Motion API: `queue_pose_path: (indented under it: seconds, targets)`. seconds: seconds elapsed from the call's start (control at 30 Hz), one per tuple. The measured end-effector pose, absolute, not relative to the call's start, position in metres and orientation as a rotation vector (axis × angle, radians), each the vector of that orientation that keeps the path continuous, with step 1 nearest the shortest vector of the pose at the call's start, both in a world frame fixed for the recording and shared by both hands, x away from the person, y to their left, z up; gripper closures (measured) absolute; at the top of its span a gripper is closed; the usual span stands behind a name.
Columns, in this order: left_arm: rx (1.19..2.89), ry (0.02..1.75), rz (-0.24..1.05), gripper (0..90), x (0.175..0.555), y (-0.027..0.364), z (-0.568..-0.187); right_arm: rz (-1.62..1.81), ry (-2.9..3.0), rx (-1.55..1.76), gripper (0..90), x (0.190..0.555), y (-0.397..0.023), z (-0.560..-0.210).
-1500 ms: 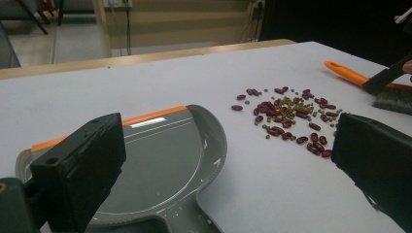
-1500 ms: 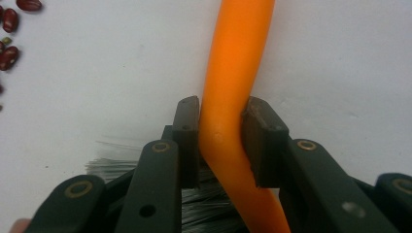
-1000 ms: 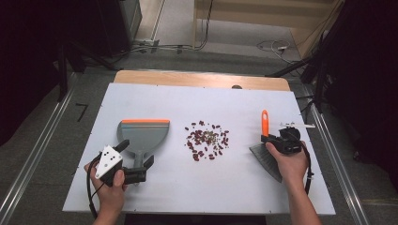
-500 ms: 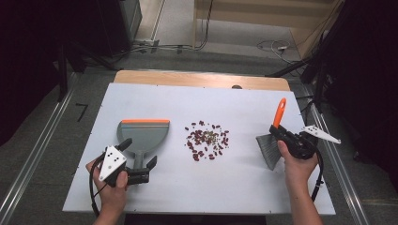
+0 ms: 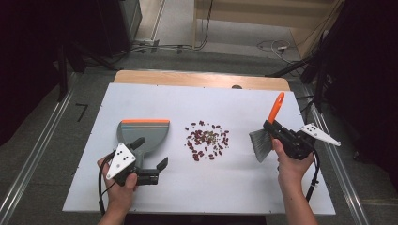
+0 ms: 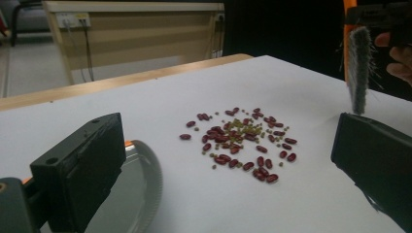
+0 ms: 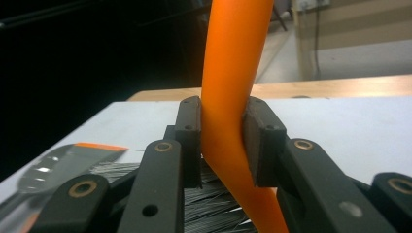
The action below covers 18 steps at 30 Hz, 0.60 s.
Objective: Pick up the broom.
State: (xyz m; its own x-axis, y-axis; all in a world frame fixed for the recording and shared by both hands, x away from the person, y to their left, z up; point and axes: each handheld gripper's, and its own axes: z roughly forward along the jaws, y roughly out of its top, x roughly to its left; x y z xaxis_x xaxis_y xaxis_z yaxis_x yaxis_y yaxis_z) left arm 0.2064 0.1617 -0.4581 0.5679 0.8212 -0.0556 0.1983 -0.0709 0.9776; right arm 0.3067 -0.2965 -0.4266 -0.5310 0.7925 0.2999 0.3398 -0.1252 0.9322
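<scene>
1. Right gripper view: the right gripper (image 7: 223,145) has both pads clamped on the orange handle of the brush (image 7: 233,77), with the grey bristles just below the jaws.
2. High view puts that brush (image 5: 266,136) raised off the table (image 5: 197,197), bristles hanging down, to the right of the beans and apart from them.
3. Left gripper (image 5: 151,159) stands with its jaws wide apart and nothing between them, just beside the handle end of the dustpan (image 5: 143,133), which lies flat to the left of the pile.
4. Beans (image 6: 240,138), dark red with smaller greenish ones, sit in a loose heap mid-table, unswept.
5. Judging by this, the likely job is sweeping: brush is in hand, the dustpan is not yet gripped, and all sweeping remains.
</scene>
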Motion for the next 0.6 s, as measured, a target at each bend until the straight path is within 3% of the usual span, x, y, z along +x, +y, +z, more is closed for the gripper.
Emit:
queue_pose_path:
  seconds: [0.6]
  targets:
    - [1.663,0.811,0.448,0.0,0.223,0.112,-0.439,1.792,1.875,1.075,69.4,0.286,-0.228,-0.406]
